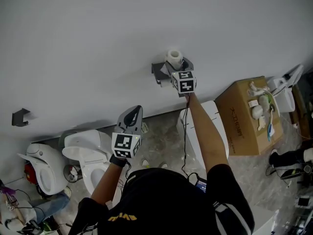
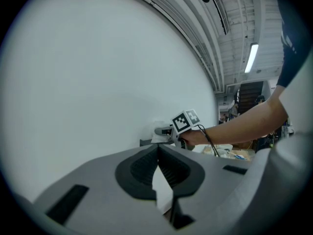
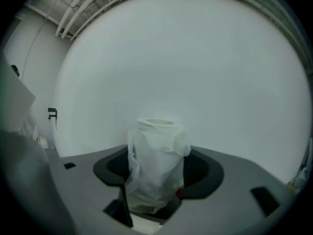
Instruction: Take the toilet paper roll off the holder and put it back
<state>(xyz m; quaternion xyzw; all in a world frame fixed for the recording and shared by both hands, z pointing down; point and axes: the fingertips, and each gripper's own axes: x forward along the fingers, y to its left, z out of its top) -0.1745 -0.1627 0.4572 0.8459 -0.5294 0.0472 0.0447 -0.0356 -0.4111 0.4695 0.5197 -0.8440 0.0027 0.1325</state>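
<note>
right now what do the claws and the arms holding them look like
The left claw and right claw are grey plastic with black ribbed pads. Each carries a white cube printed with black square markers. A thin black cable runs along the right arm. The person wears a black short-sleeved shirt with white sleeve stripes.

Cardboard box [image 1: 243, 116] and toilets [image 1: 90, 156] on floor [image 1: 164, 140]

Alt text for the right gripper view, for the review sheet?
The right gripper holds an upright toilet paper roll between its jaws, loose outer sheet crumpled, mid-frame. Behind is a plain white wall, with a small dark bracket at far left.
</note>
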